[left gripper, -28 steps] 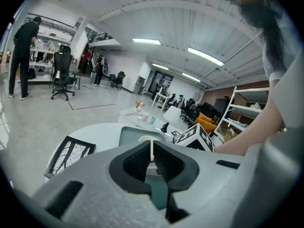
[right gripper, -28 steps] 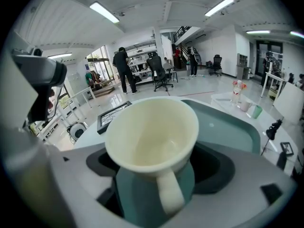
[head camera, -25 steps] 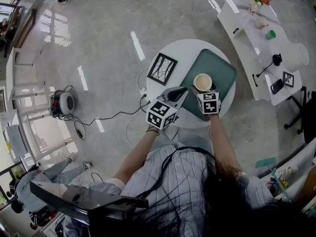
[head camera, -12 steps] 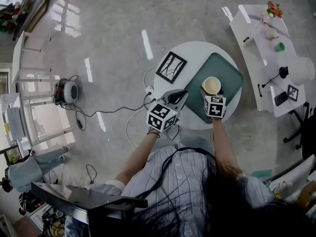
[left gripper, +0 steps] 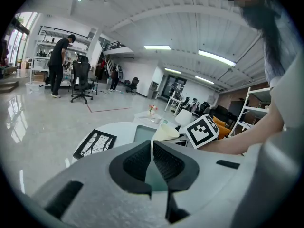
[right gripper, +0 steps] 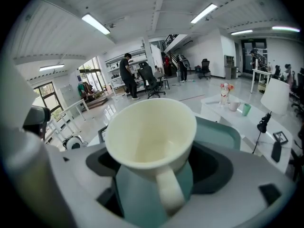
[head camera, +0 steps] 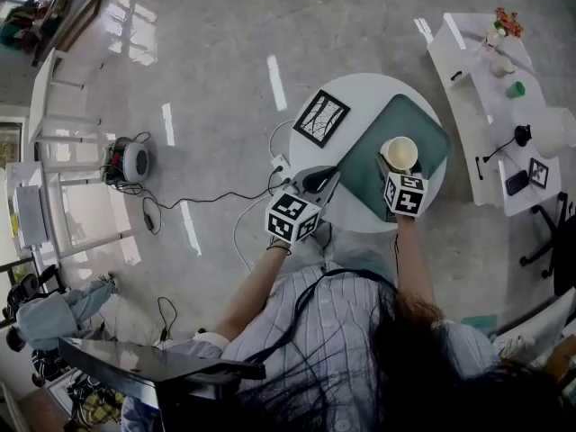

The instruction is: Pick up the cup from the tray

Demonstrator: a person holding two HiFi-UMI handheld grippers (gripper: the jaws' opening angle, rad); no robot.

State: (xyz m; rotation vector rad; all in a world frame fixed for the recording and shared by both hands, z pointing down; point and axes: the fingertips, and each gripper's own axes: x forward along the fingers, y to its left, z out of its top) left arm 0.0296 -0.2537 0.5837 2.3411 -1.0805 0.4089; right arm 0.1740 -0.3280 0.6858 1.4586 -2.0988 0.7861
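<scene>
Cup (right gripper: 149, 127): cream, empty, with a handle. It sits between the jaws of the right gripper (right gripper: 154, 172), over the green tray (head camera: 369, 165) on the round white table (head camera: 355, 93). I cannot tell if it is off the tray yet.
Right gripper: pinching the cup low on its sides.
Left gripper (left gripper: 152, 146): pressed together, nothing in it, by the near left of the table.
Feel: looks hard, smooth and light. It may slip, and may break if dropped.
Best hold: both sides of the round body, kept upright.
</scene>
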